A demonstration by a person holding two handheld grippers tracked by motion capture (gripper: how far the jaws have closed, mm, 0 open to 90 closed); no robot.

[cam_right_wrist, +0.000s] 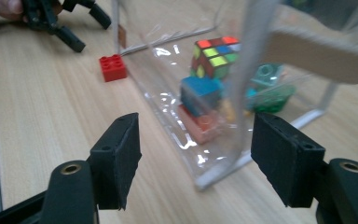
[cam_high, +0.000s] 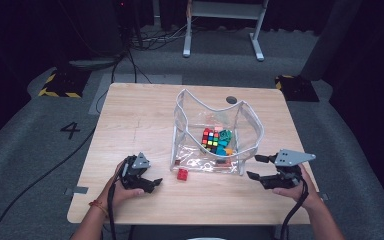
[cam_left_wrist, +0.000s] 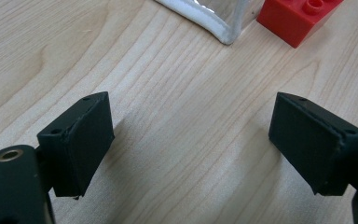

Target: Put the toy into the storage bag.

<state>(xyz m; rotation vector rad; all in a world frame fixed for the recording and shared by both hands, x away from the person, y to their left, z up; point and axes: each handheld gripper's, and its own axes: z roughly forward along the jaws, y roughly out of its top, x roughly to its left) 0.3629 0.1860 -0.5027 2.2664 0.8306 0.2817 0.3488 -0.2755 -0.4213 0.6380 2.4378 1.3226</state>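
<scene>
The clear bag (cam_high: 215, 132) stood on the tabletop (cam_high: 130, 120), toys inside. Right tongs (cam_high: 258, 166) were apart, just beside its near corner, nothing gripped. Left tongs (cam_high: 152, 182) sat apart and empty, near the red brick (cam_high: 182, 174) outside the bag.

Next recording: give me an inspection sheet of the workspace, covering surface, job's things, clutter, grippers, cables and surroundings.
Surface: light wooden table, round hole near the far edge.
Job's things: clear plastic zip bag with white trim standing open, holding a multicoloured puzzle cube and teal, blue and orange blocks; small red studded plastic brick on the table just outside the bag's near left corner.
Clutter: nothing seen.
Grippers: left gripper open, empty, near the brick; right gripper open, empty, at the bag's near right corner.
Cables: black cable from each gripper; more on the floor.
Surroundings: grey carpet, a "4" floor mark, white desk frame behind.
</scene>
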